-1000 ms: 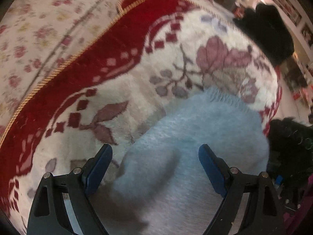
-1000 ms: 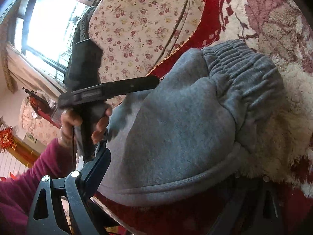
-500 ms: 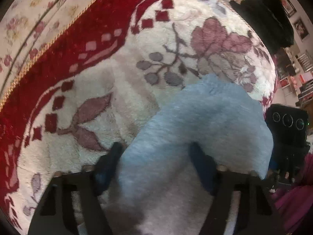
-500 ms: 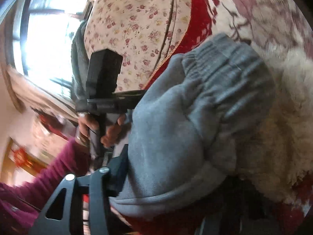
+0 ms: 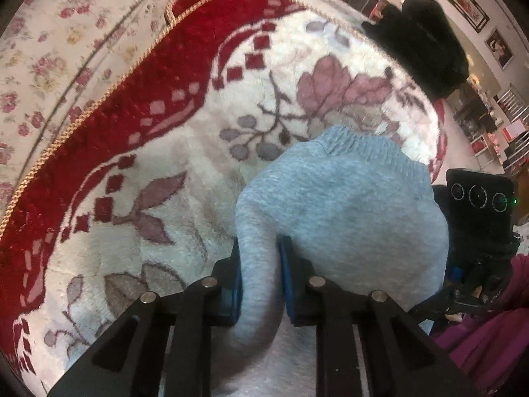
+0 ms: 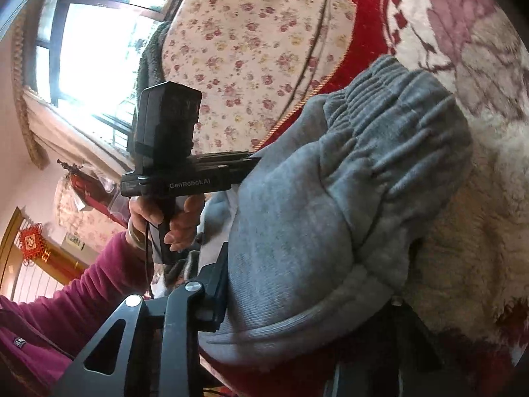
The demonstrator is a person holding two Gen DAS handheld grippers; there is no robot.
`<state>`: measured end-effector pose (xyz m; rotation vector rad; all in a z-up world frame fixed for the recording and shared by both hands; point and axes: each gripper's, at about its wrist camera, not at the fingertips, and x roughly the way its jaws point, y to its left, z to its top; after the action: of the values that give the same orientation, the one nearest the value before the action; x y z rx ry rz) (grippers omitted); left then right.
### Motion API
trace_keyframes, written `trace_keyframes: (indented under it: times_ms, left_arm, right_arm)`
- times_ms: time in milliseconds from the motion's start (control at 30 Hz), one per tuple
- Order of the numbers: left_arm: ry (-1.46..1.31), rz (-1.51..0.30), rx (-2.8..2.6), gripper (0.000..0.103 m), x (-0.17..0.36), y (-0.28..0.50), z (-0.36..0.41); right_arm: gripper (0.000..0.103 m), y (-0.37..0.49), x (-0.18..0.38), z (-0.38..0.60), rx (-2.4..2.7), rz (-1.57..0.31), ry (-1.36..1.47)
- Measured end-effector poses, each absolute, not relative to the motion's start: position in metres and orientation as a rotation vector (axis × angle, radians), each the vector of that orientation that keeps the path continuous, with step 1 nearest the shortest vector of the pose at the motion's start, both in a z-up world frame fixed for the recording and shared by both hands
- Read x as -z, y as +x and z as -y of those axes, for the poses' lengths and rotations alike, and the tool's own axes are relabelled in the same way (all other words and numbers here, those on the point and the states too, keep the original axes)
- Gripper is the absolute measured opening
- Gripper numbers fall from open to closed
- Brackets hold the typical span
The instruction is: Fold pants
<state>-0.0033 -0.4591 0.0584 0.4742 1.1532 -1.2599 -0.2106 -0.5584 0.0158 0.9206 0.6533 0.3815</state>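
Observation:
The grey pants (image 5: 347,211) lie bunched on a red and white floral blanket (image 5: 185,152). My left gripper (image 5: 259,281) is shut on a fold of the grey fabric, its blue pads pinching it. In the right wrist view the pants (image 6: 330,218) fill the middle, with the gathered elastic waistband (image 6: 390,106) at the top. My right gripper (image 6: 307,297) has the pants' lower edge between its fingers; the right finger is hidden under the cloth. The left gripper's body (image 6: 185,178) shows at the pants' far edge.
A floral-print cushion (image 5: 49,43) rises behind the blanket. A black fluffy item (image 5: 423,39) lies at the blanket's far right end. The right gripper's camera unit (image 5: 479,198) is to the right of the pants. A bright window (image 6: 92,43) is behind.
My left gripper's fingers have closed from wide open onto a fold of the pants. The right gripper has stayed on the pants' edge.

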Motion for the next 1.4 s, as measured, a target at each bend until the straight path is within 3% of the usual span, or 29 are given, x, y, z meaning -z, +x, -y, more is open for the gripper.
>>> trace_keyframes:
  times_ms: [400,700,767,967,1167,1233,1267,1300,1333,1367,1400]
  left_arm:
    - [0.332,-0.98,1.229,0.019,-0.148,-0.002,0.386]
    - [0.135,-0.854,1.092,0.019,-0.207,0.011,0.246]
    - [0.112,-0.831,1.028,0.013,-0.21,0.011,0.206]
    - [-0.01,-0.844,0.675,0.008,-0.183,0.01,0.045]
    - [-0.154,-0.909,0.44,0.006,-0.143,-0.018,-0.061]
    - [-0.164,-0.893,0.438,0.008,-0.145,-0.029,-0.067]
    - [-0.17,-0.883,0.446,0.014,-0.148,-0.031,-0.064]
    - [-0.18,-0.867,0.459,0.018,-0.152,-0.036,-0.063]
    - [-0.189,-0.846,0.475,0.029,-0.156,-0.041,-0.062]
    - [-0.196,-0.829,0.49,0.04,-0.16,-0.045,-0.061]
    - [-0.203,-0.814,0.506,0.044,-0.165,-0.051,-0.056]
  right_arm:
    - [0.036,-0.194,-0.109,0.511,-0.528,-0.563,0.744]
    - [0.036,-0.152,-0.18,0.412,-0.721,-0.529,0.546]
    - [0.035,-0.14,-0.188,0.379,-0.774,-0.539,0.499]
    - [0.035,-0.11,-0.166,0.269,-0.906,-0.667,0.319]
    - [0.036,-0.088,-0.073,0.171,-0.918,-0.919,0.129]
    - [0.039,-0.102,-0.069,0.16,-0.898,-0.872,0.046]
    - [0.047,-0.106,-0.073,0.16,-0.913,-0.852,0.039]
    - [0.068,-0.108,-0.075,0.162,-0.943,-0.853,0.063]
    - [0.078,-0.108,-0.079,0.167,-0.989,-0.863,0.126]
    - [0.084,-0.107,-0.084,0.176,-1.014,-0.877,0.203]
    - [0.084,-0.105,-0.086,0.181,-1.025,-0.892,0.255]
